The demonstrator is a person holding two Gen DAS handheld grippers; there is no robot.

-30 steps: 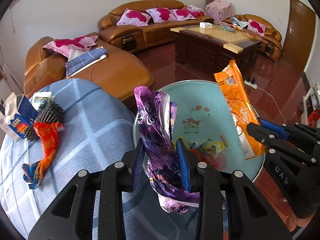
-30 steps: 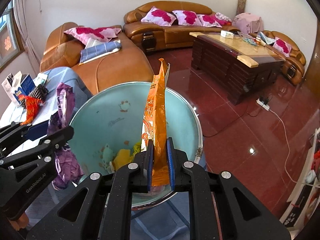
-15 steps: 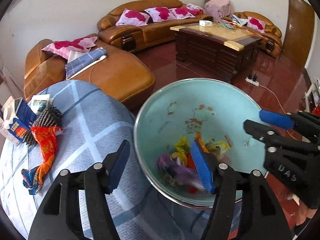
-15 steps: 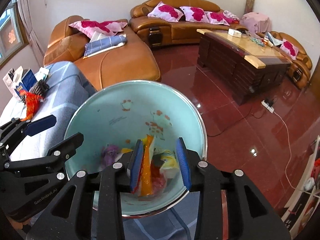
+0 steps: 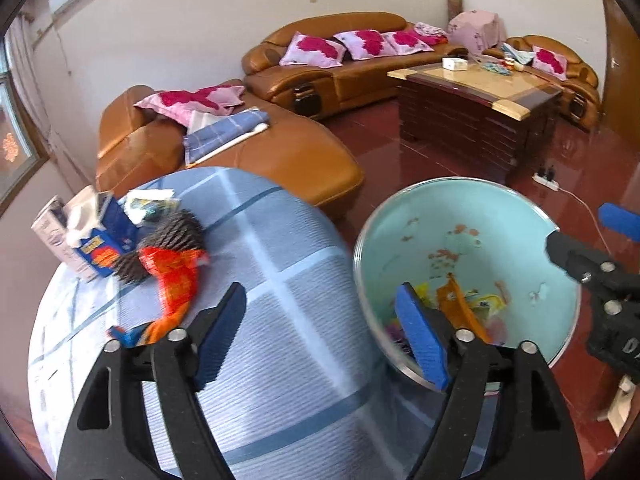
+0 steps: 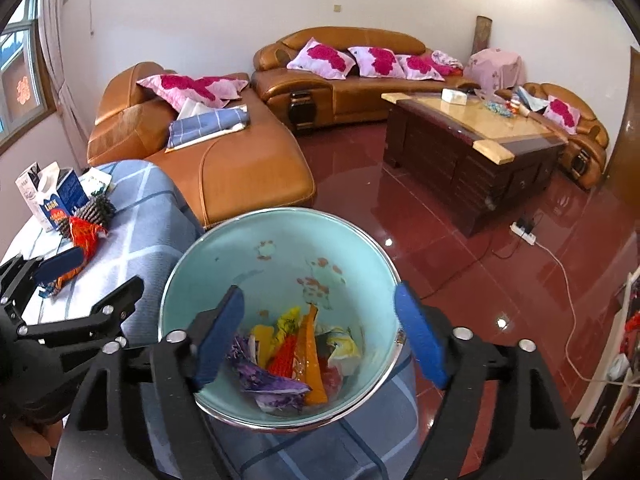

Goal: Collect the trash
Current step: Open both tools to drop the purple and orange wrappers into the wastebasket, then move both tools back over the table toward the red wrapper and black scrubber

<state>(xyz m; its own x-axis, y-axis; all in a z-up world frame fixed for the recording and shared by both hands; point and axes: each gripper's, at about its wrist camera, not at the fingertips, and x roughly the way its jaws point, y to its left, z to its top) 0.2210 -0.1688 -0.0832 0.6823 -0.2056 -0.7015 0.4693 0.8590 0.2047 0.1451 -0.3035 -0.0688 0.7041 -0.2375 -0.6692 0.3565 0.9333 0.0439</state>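
Observation:
A light-blue basin (image 6: 280, 240) stands at the edge of the round table with the blue checked cloth (image 5: 280, 360); it also shows in the left wrist view (image 5: 472, 216). In it lie the purple wrapper (image 6: 272, 384), the orange wrapper (image 6: 310, 356) and several other wrappers. My right gripper (image 6: 320, 336) is open and empty above the basin. My left gripper (image 5: 320, 332) is open and empty over the table, its right finger above the basin's rim. An orange-red wrapper (image 5: 176, 280) lies on the cloth to the left.
A spiky dark brush (image 5: 172, 240) and a blue and white carton (image 5: 88, 240) sit at the table's far left. Beyond are brown leather sofas (image 6: 224, 160), a dark coffee table (image 6: 472, 152) and a power strip with cable (image 6: 524, 232) on the red floor.
Both grippers opened and dropped the purple and orange wrappers into the basin. The left gripper then swung left over the table; the right gripper opened wider and drew back.

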